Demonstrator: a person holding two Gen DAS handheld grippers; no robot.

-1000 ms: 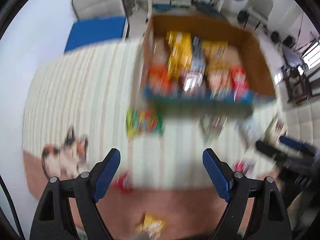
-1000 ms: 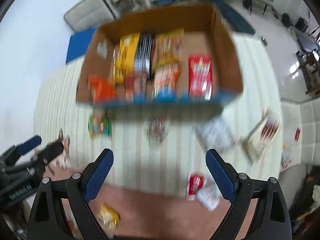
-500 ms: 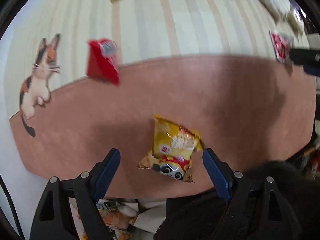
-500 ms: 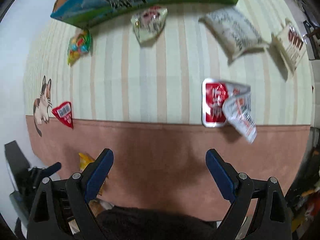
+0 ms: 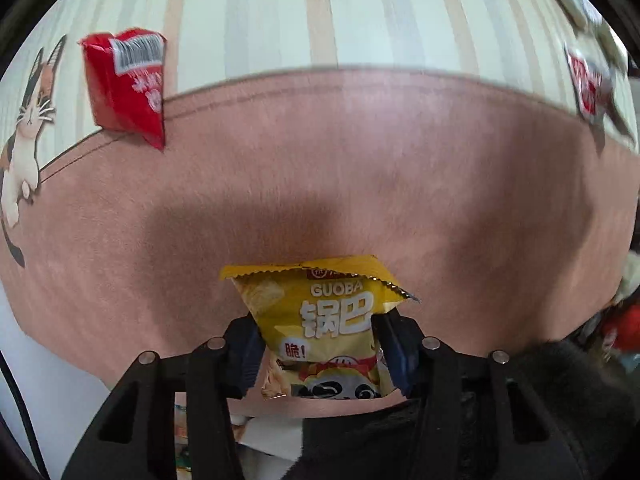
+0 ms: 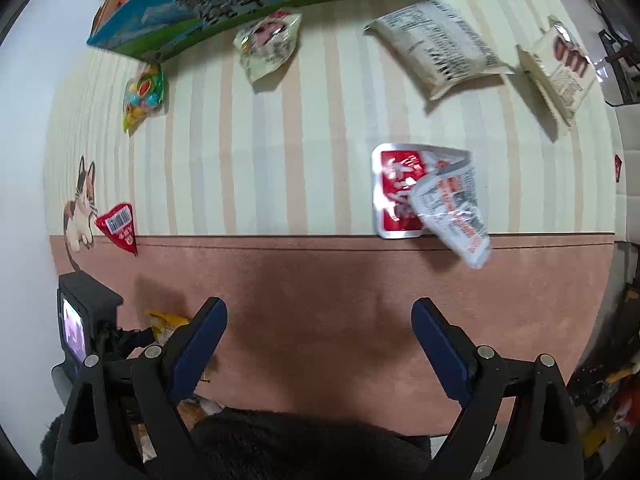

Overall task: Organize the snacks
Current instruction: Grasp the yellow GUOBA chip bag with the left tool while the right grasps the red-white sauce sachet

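Since the earlier frame, our left gripper point(image 5: 318, 346) has just been closing and now pinches the yellow snack bag point(image 5: 320, 320). Our right gripper point(image 6: 318, 338) hangs wide and empty. The slick, puffy bag may slip out on lifting.

Both fisheye views are evenly and softly lit from overhead, with no hard glare. Broad, soft-edged dark shadows fall on the pink band of the rug point(image 5: 360, 152) in the near middle of each view. Black vignette fills the corners, and the rug's stripes bow strongly toward the edges. The yellow snack packet point(image 5: 324, 320) is sharp; the far right packets point(image 5: 588, 80) smear with motion blur.
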